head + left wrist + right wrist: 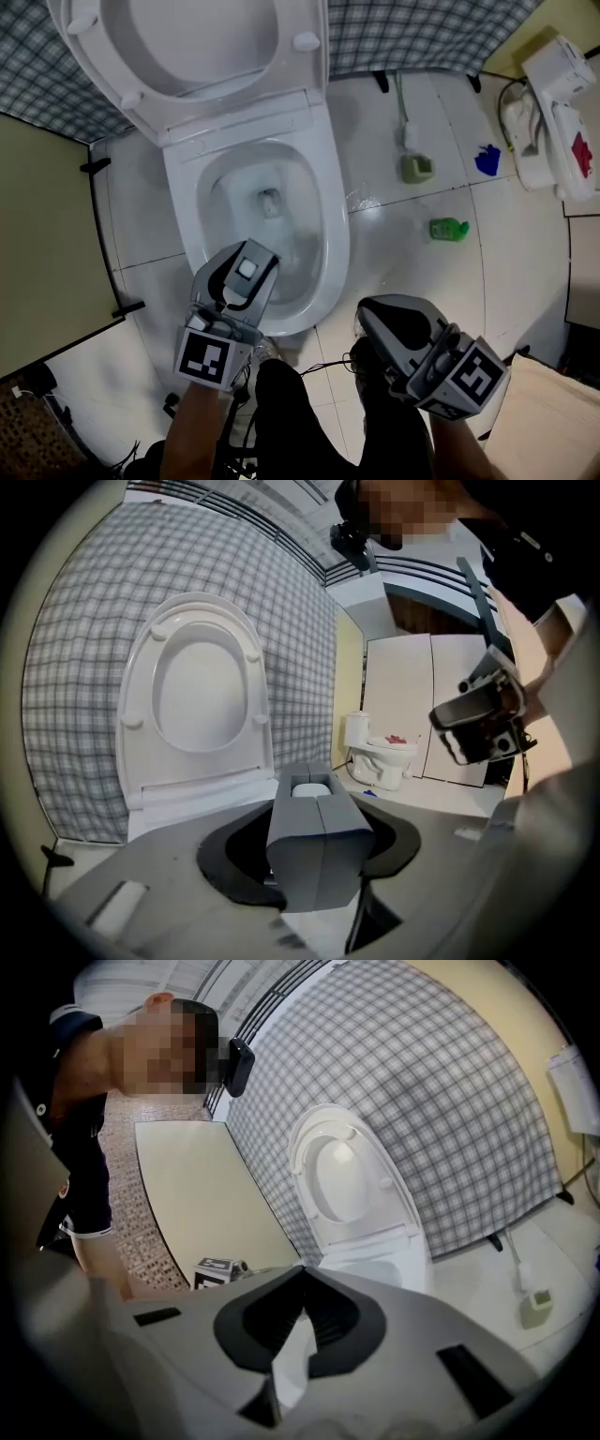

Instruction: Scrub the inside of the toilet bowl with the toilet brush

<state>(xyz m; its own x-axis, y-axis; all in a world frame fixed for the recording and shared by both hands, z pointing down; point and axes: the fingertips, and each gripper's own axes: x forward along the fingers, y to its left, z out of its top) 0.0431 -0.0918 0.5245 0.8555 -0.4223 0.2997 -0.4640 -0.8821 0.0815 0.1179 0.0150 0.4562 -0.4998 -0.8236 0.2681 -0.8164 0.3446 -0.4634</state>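
Observation:
The white toilet (333, 225) stands with lid and seat raised (202, 691) against the checked wall; the same toilet (375, 1241) shows in the right gripper view. My left gripper (246, 269) hovers over the front of the bowl (225, 202). It is shut on a grey handle with a white end (311, 787), which I take for the toilet brush; the part below the jaws is hidden. My right gripper (372, 321) hangs in front of the toilet's right side, above the floor, shut with nothing in it (302, 1274).
On the floor to the right of the toilet stand a white stick in a grey-green holder (417, 169), a green bottle (448, 229) and a blue thing (487, 161). A white fixture (548, 122) sits far right. A beige partition (42, 244) closes the left.

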